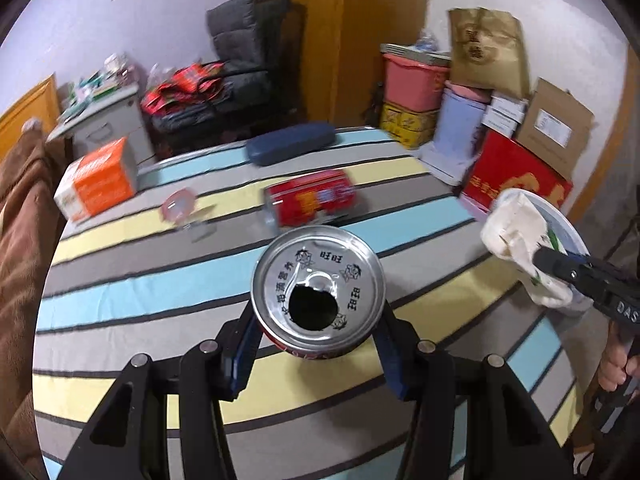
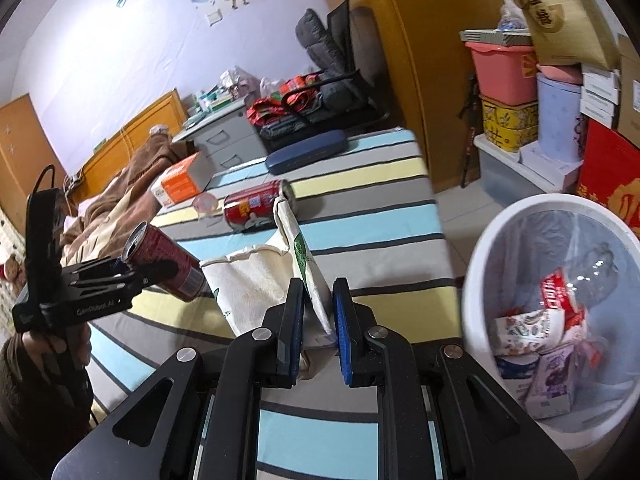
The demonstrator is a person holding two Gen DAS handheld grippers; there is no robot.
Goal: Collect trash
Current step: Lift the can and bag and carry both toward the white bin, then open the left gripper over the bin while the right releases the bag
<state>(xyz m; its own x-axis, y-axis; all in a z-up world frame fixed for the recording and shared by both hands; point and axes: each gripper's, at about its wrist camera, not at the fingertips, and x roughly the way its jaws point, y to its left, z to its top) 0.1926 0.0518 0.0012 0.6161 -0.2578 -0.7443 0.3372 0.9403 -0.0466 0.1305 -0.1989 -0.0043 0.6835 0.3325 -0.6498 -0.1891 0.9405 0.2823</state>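
Two hand-held grippers are both loaded above the striped surface (image 1: pixel 160 280). The left hand-held gripper (image 1: pixel 316 344) has its blue pads partly apart and pressed on either side of an opened red can (image 1: pixel 318 292), lifted clear of the cloth with its silver top and dark drinking hole facing the camera. The right hand-held gripper (image 2: pixel 318 320) is pinched nearly closed on a crumpled cream paper bag (image 2: pixel 260 276) with green print, which hangs in the air over the near right part of the surface. Just beyond the right edge stands a white trash bin (image 2: pixel 480 248) with a clear liner, already holding a plastic bottle, cartons and wrappers. A second red can (image 2: pixel 256 204) lies on its side in the middle of the surface. Farther left sit an orange box (image 1: pixel 100 180) and a small pink lid (image 1: pixel 178 204), and at the far edge a dark blue case (image 1: pixel 290 142).
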